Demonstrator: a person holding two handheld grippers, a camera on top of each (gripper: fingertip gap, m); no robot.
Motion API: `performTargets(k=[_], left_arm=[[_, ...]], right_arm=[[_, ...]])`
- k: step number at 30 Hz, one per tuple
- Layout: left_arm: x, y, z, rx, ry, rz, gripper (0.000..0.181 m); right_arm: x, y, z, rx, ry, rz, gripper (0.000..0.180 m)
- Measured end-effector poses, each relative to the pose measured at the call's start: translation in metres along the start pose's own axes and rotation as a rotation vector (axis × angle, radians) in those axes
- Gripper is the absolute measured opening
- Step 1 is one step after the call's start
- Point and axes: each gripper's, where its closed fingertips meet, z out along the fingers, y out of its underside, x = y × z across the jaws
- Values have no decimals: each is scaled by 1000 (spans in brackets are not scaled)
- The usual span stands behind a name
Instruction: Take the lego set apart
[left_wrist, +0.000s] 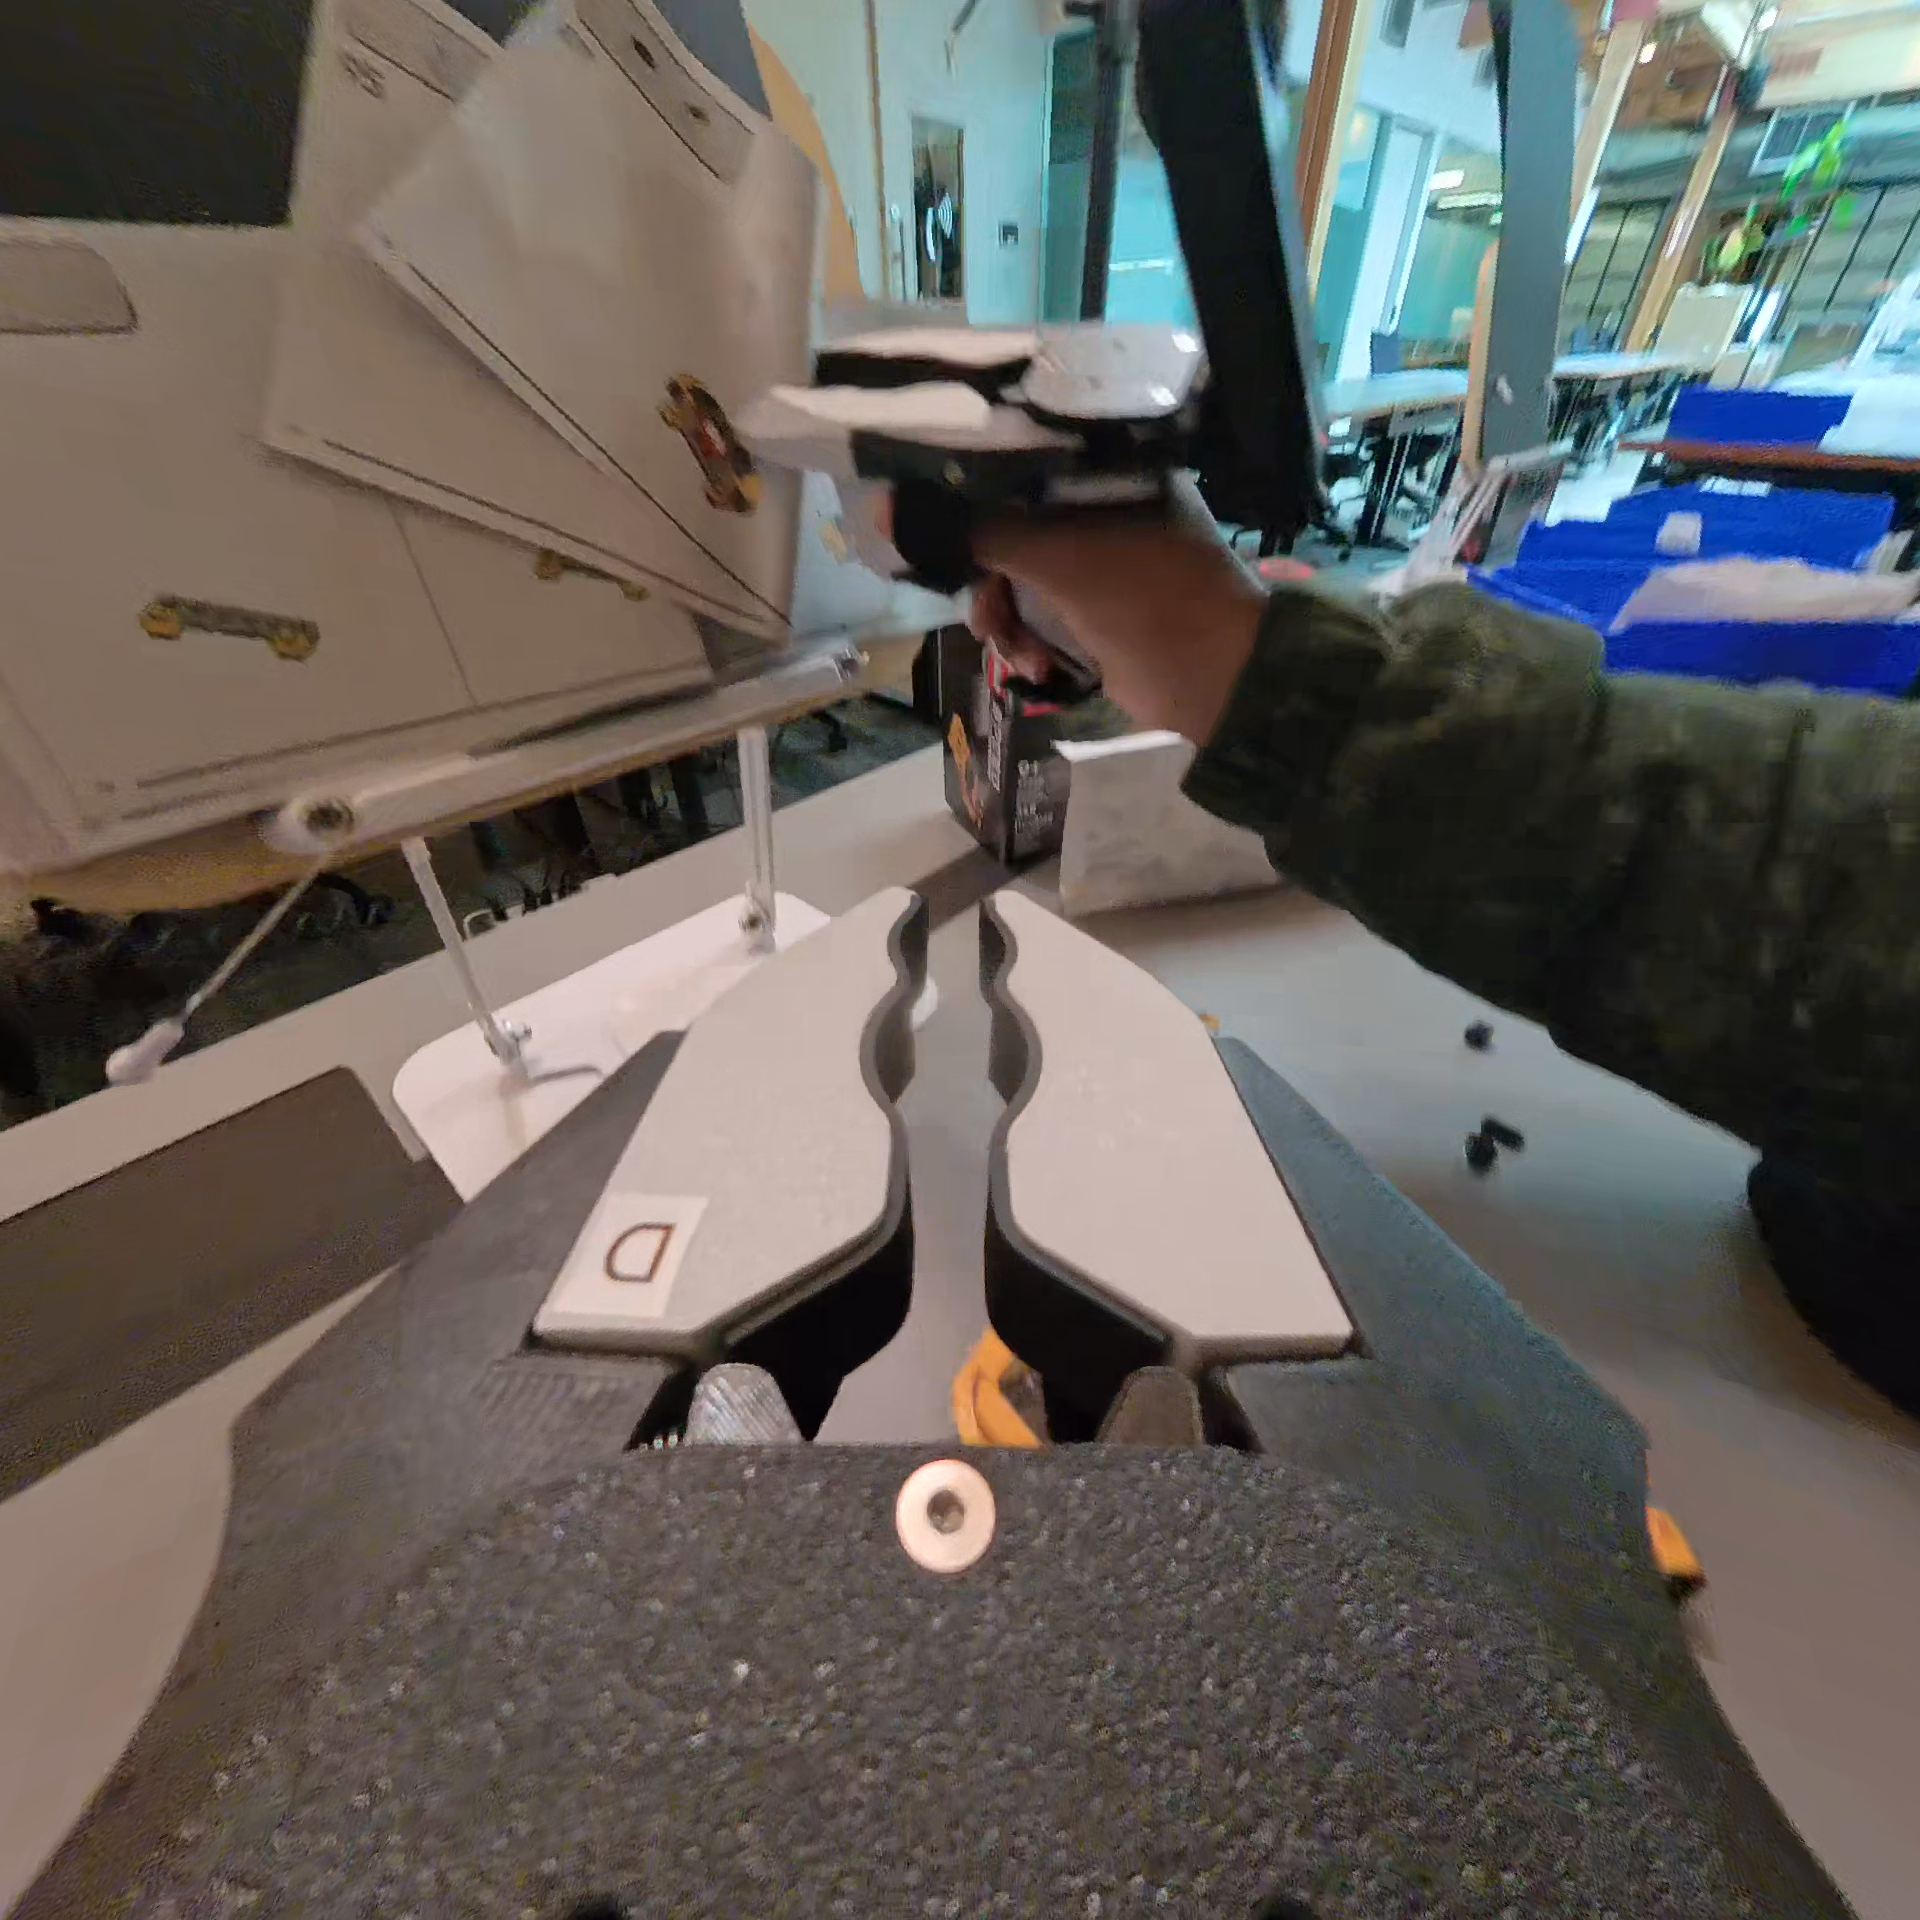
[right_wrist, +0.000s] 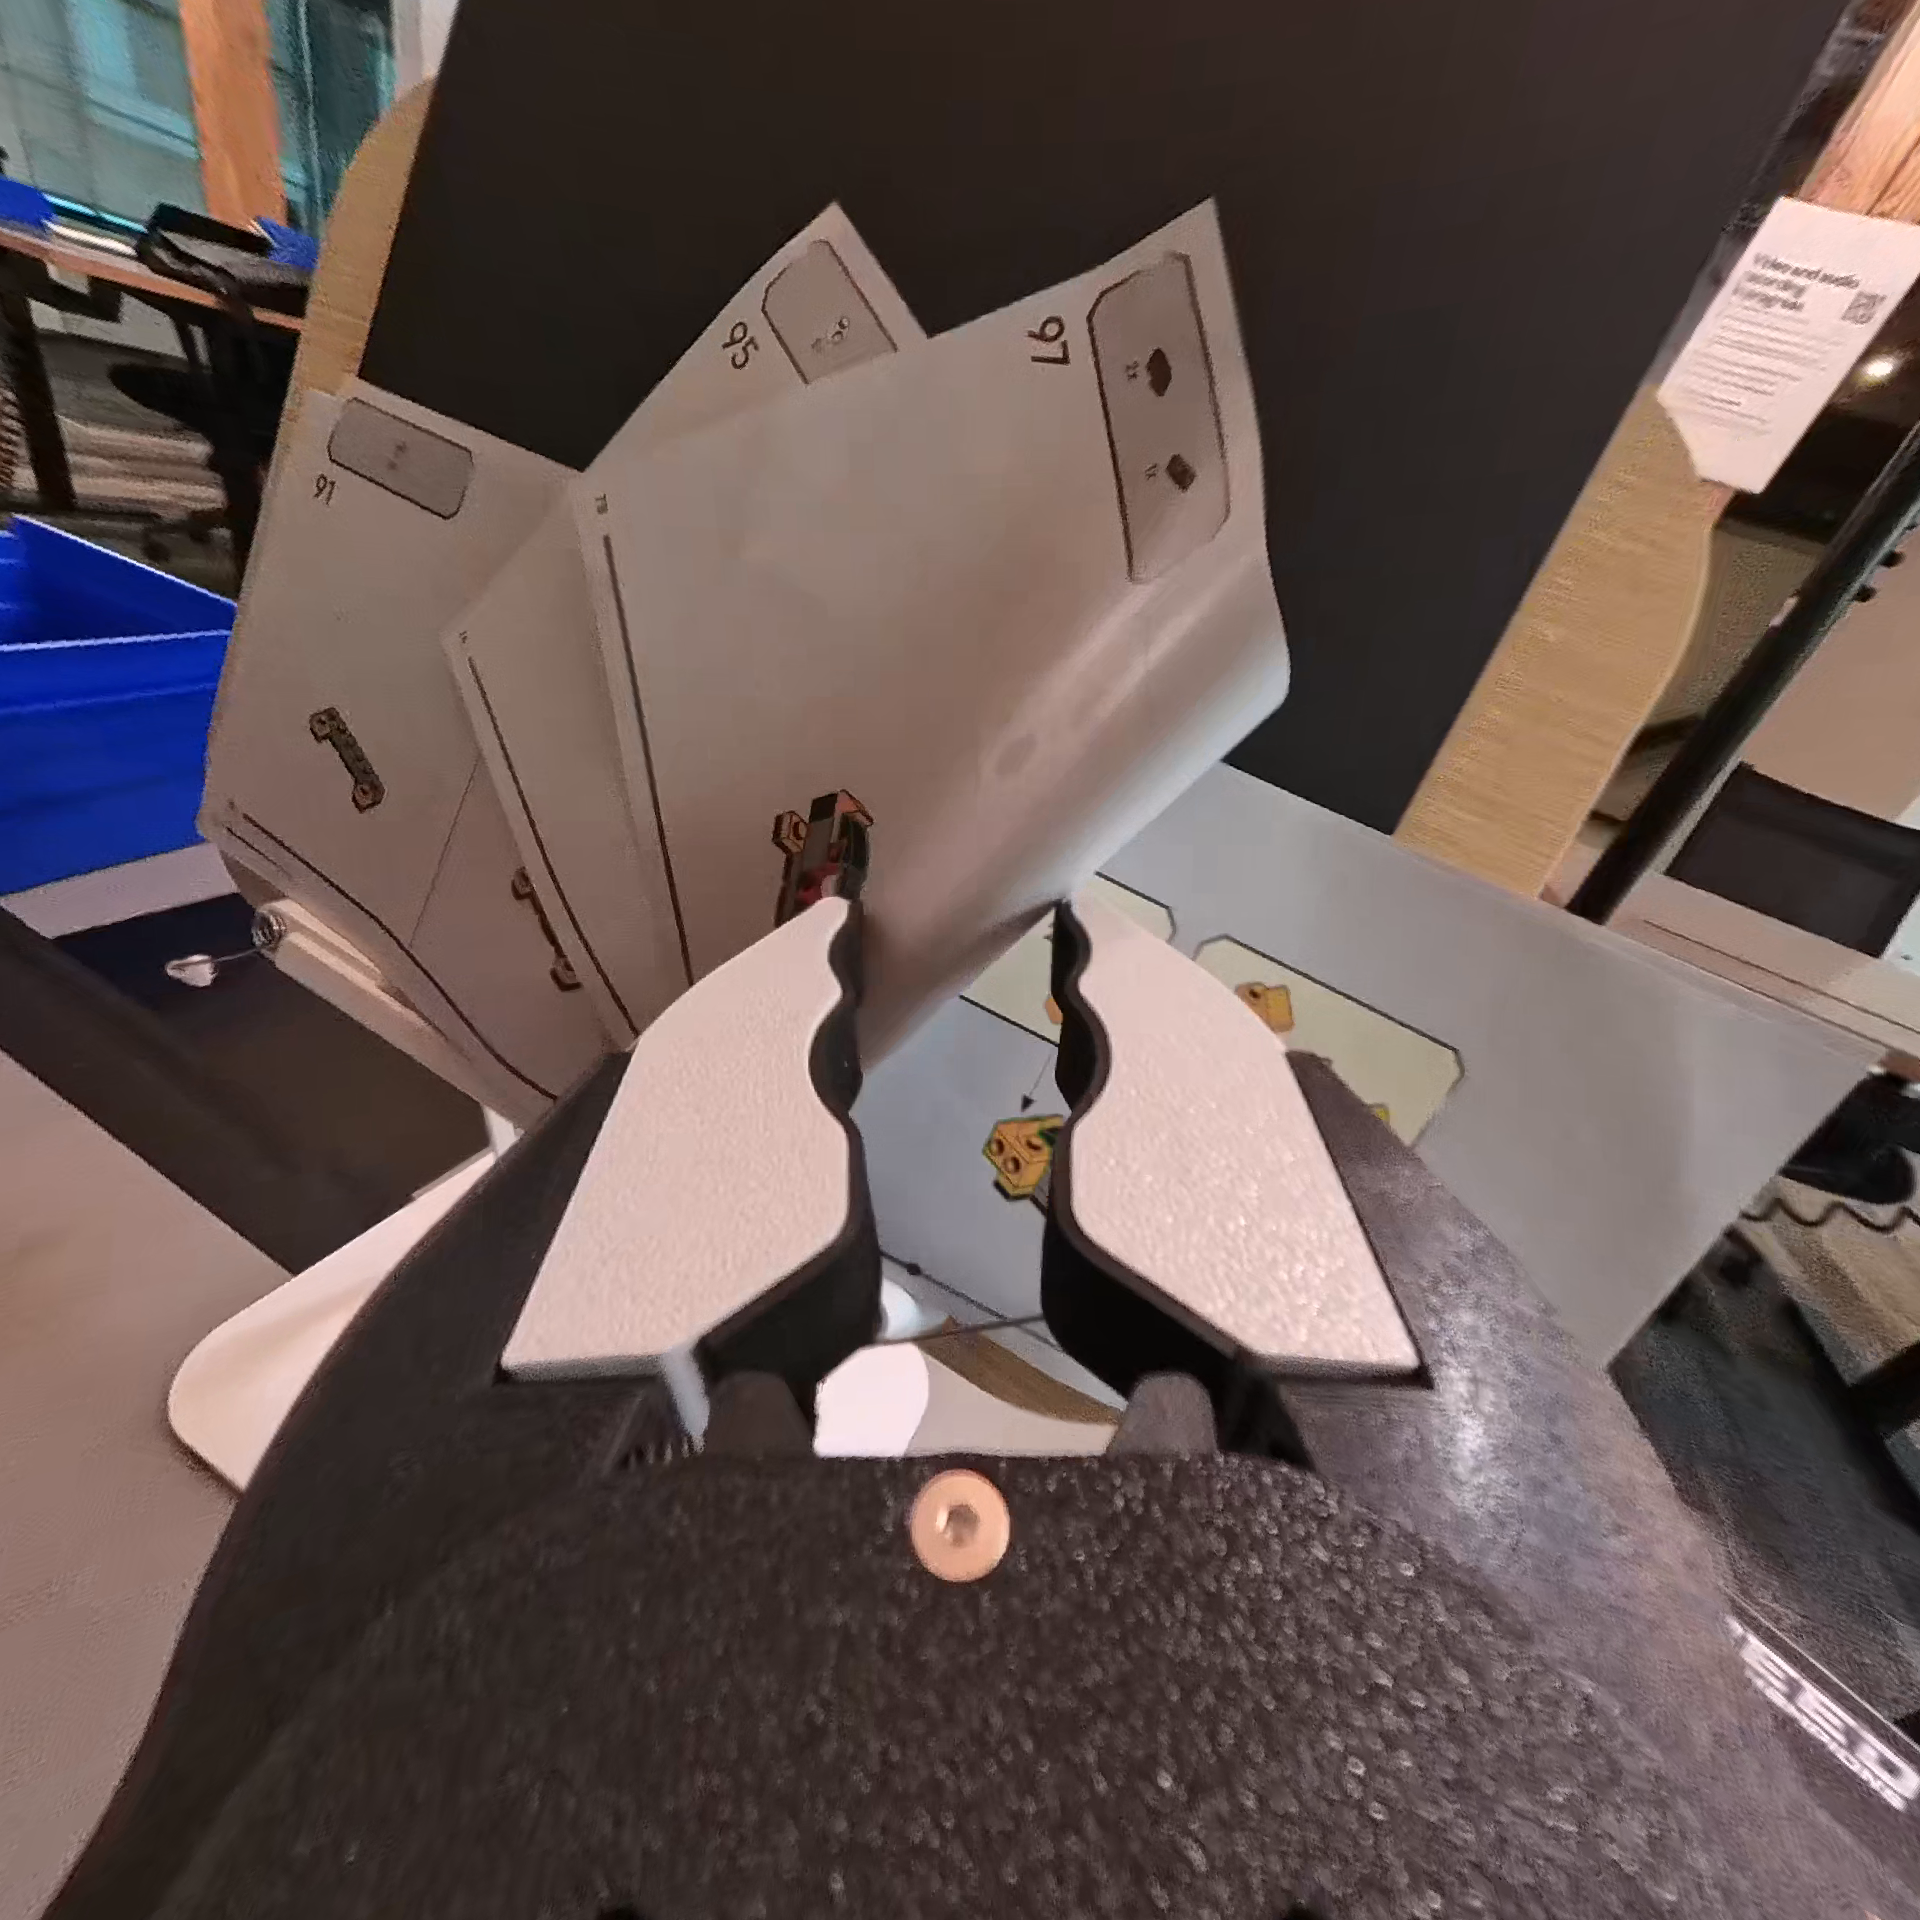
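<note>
The right tool (right_wrist: 956, 997) stands parted around a fanned booklet page (right_wrist: 935, 665). The left tool (left_wrist: 951, 987), narrowly parted and empty, hovers over the desk (left_wrist: 1351, 1039).

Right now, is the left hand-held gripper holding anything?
No. The left hand-held gripper shows a narrow empty gap between its fingers, with only the grey table visible through it.

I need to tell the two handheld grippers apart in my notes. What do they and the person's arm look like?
Both grippers have rough black bodies, a silver screw in the middle, and pale grey fingers with wavy black inner edges. The left gripper carries a white lettered sticker on one finger; the right gripper shows none. The sleeve is mottled dark green.
</note>
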Motion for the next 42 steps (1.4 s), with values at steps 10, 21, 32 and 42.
performTargets(k=[10,21,32,42], left_arm=[[-31,-48,46,77,8,-83,11],[-80,-49,104,-56,-47,2,42],[-46,-43,158,-124,134,1,9],[8,-58,176,-77,188,163,0]], right_arm=[[5,7,-6,8,-92,7,7],[6,22,-7,17,-113,82,6],[8,24,-24,26,-151,60,20],[9,-19,-94,84,-261,146,49]])
